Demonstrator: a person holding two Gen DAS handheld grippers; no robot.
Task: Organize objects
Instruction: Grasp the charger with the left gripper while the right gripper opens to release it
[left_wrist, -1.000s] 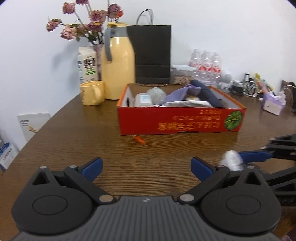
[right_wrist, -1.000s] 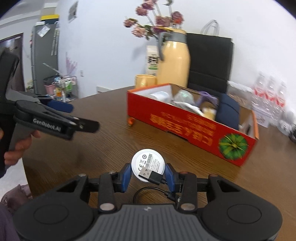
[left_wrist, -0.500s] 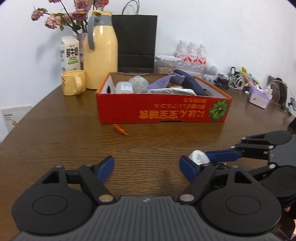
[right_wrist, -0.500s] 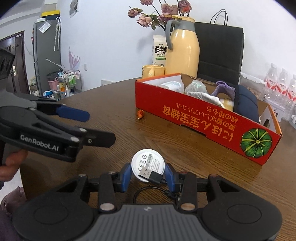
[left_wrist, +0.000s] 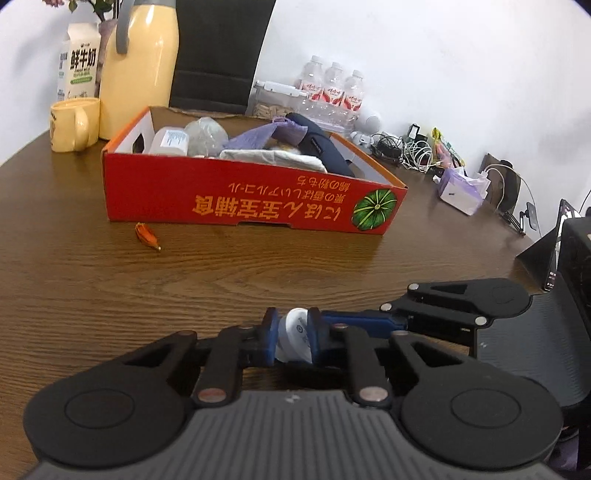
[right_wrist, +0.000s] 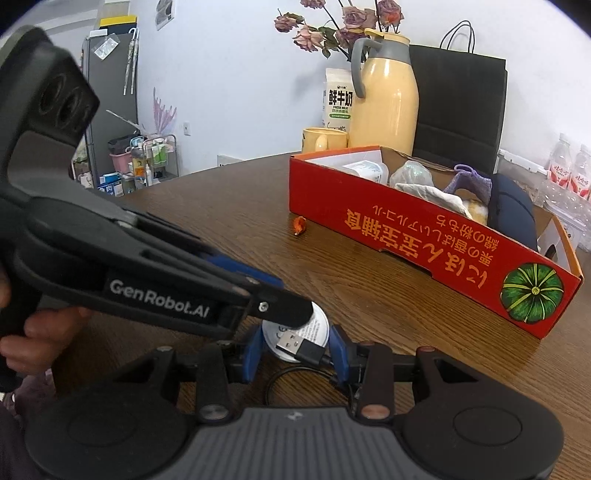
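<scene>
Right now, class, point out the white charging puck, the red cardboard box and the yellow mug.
white charging puck (right_wrist: 317, 325), right wrist view, labelled face.
red cardboard box (left_wrist: 221, 199), left wrist view, front wall.
yellow mug (left_wrist: 68, 127), left wrist view, body.

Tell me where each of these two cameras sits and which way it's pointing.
Left wrist: sits on the left gripper, looks across the table at the red box; its jaws are closing on the white disc, the right gripper crossing from the right.
Right wrist: sits on the right gripper, faces the same box; a hand holding the left gripper shows at left.
Shared: box, disc, both grippers.
</scene>
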